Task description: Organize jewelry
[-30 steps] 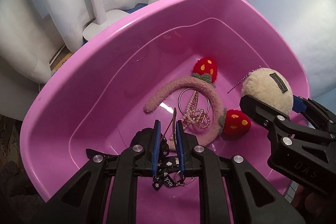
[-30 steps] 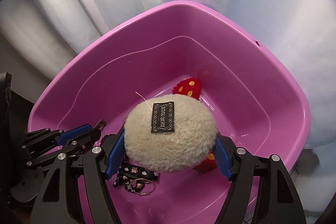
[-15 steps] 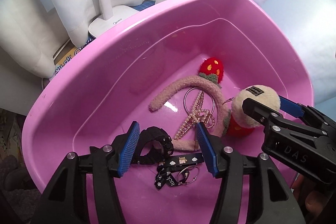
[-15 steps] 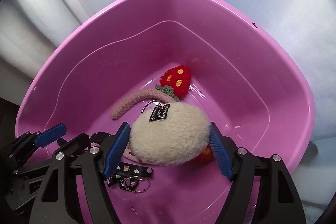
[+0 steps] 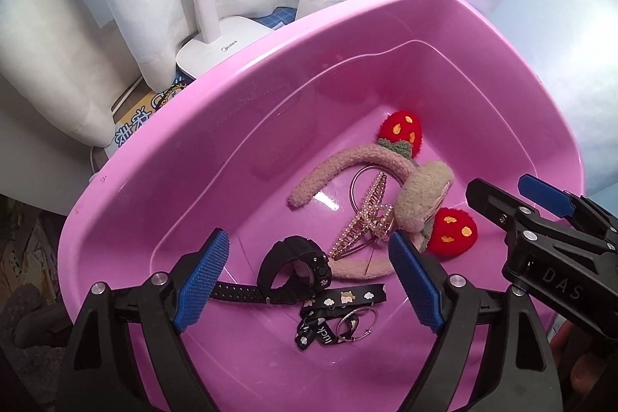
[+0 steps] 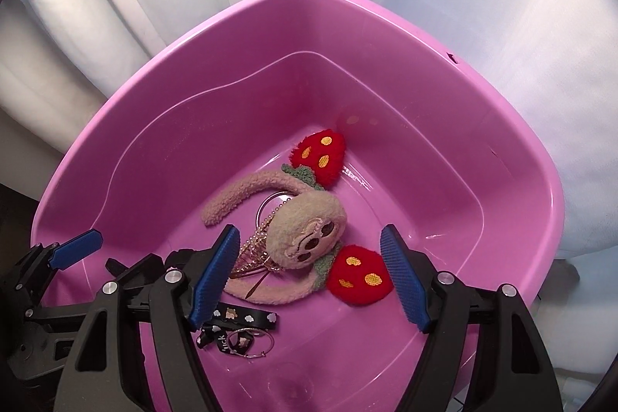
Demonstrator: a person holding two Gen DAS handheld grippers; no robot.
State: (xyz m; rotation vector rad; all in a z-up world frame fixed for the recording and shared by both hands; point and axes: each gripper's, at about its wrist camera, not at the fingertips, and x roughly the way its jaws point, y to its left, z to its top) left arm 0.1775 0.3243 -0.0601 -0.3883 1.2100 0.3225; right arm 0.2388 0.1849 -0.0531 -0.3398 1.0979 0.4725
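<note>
A pink basin (image 5: 216,126) (image 6: 185,111) holds the jewelry. In it lie a fuzzy headband (image 5: 336,165) (image 6: 247,188) with red strawberries, a pearl hair claw (image 5: 367,215), a metal ring, a black watch (image 5: 293,269) and a black strap with a key ring (image 5: 340,300) (image 6: 239,315). A plush sloth face (image 5: 421,199) (image 6: 309,230) rests on the headband, free of any pad. My left gripper (image 5: 309,280) (image 6: 96,253) hovers over the watch, its jaws opening with nothing pressed between them. My right gripper (image 6: 309,277) (image 5: 510,192) stands open above the plush.
A white lamp base (image 5: 220,45) and its pole stand behind the basin at the left, next to a printed box (image 5: 135,118). White curtains and cloth surround the basin on the far side and the right.
My left gripper went from shut on a thin gold pin to wide open; the pin now lies on the headband. The plush left the right gripper's pads and dropped into the basin, face up.
</note>
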